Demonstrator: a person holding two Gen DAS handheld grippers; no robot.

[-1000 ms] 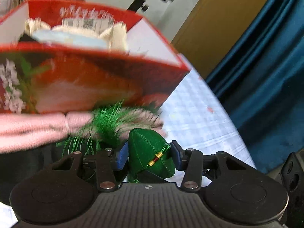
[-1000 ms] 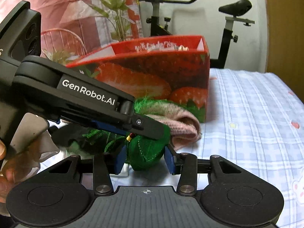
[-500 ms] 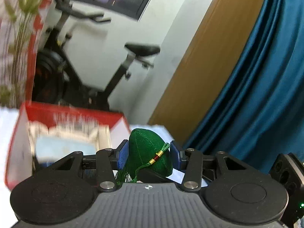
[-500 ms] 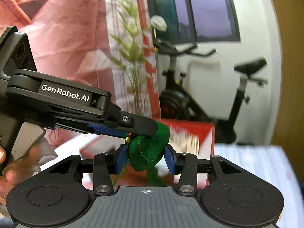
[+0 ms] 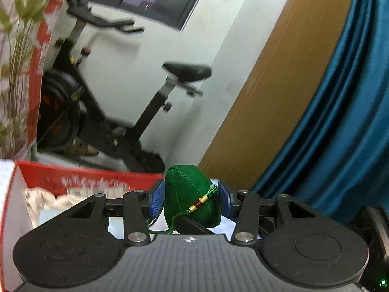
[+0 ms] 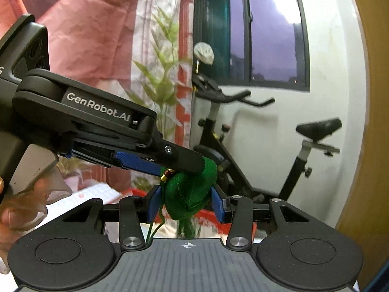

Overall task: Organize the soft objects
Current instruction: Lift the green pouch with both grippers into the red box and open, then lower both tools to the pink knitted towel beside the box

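Observation:
A green stuffed pouch (image 5: 192, 199) with a green cord and gold beads hangs in the air, and both grippers grip it. My left gripper (image 5: 192, 198) is shut on it, its blue pads (image 5: 156, 198) pressing the pouch's sides. In the right wrist view my right gripper (image 6: 186, 204) is shut on the same pouch (image 6: 187, 199), and the left gripper (image 6: 192, 165) reaches in from the upper left and clamps its top. Green tassel threads trail below. The red strawberry-print box (image 5: 73, 177) lies below and ahead, with pale soft items (image 5: 48, 197) inside.
An exercise bike (image 5: 116, 112) stands by the white wall beyond the box. A wooden panel (image 5: 262, 97) and a blue curtain (image 5: 340, 121) are at the right. A plant (image 6: 163, 73) and pink cloth (image 6: 85, 24) are at the left. A person's hand (image 6: 22, 209) holds the left gripper.
Both grippers have risen with the green pouch from table level beside the box. The box has dropped low in both views, and the pink knitted item is out of sight.

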